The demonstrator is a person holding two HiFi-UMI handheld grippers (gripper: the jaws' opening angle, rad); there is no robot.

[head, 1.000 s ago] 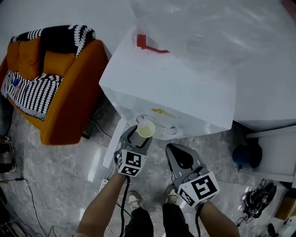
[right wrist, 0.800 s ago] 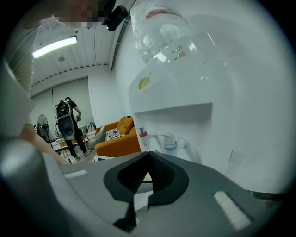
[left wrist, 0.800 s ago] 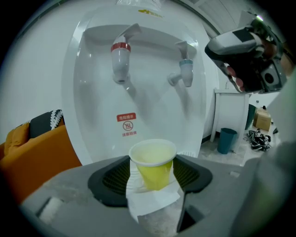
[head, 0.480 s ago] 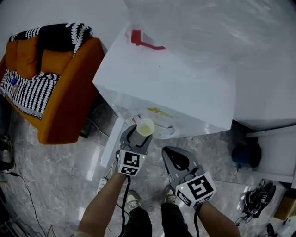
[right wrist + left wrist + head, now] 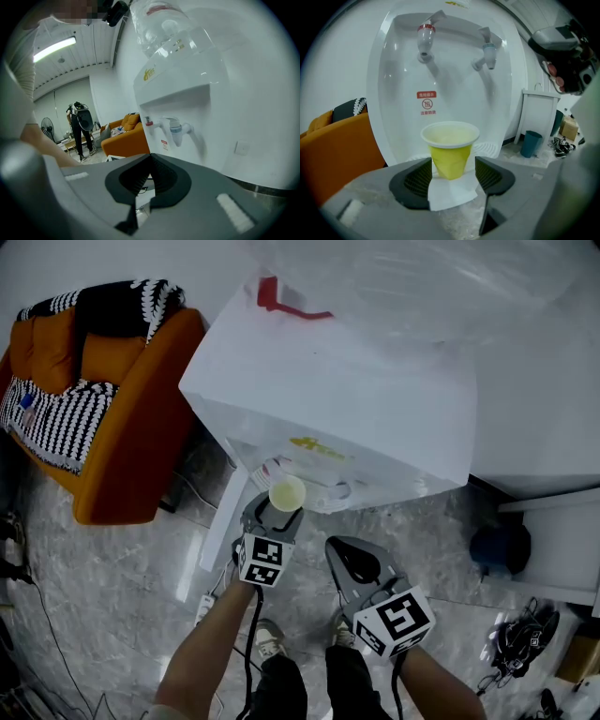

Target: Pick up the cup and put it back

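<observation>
**Head view.** The left gripper (image 5: 273, 518) sits just below centre, and its jaws clamp a small yellow cup (image 5: 287, 493). The cup is upright with its mouth open to the camera. It hangs in front of the white water dispenser (image 5: 356, 399), whose top fills the frame from 12 to 2 o'clock. A clear bottle (image 5: 412, 277) stands on the dispenser. The right gripper (image 5: 354, 562) lies at 5 o'clock from the cup, well apart from it, with its jaws drawn together. An orange sofa (image 5: 112, 437) with a black-and-white throw is at 9 o'clock. A teal bin (image 5: 500, 549) stands on the floor at 4 o'clock.

**Left gripper view.** The cup (image 5: 450, 152) stands dead centre between the two dark pads, which stand fairly wide and press on its creased sides. The pale rim rises above the pads. A white scrap of paper lies under the cup on the gripper body. Behind the cup is the dispenser's recessed front, with a red tap (image 5: 425, 40) at 11 o'clock and a blue tap (image 5: 487, 49) at 1 o'clock. The drip tray (image 5: 490, 149) is just behind the cup.

**Right gripper view.** The right gripper (image 5: 150, 158) has its jaw tips meeting, with nothing between them. The dispenser (image 5: 187, 79) towers from 12 to 3 o'clock. At 9 o'clock a person (image 5: 82, 127) stands beside the sofa (image 5: 125, 137).
</observation>
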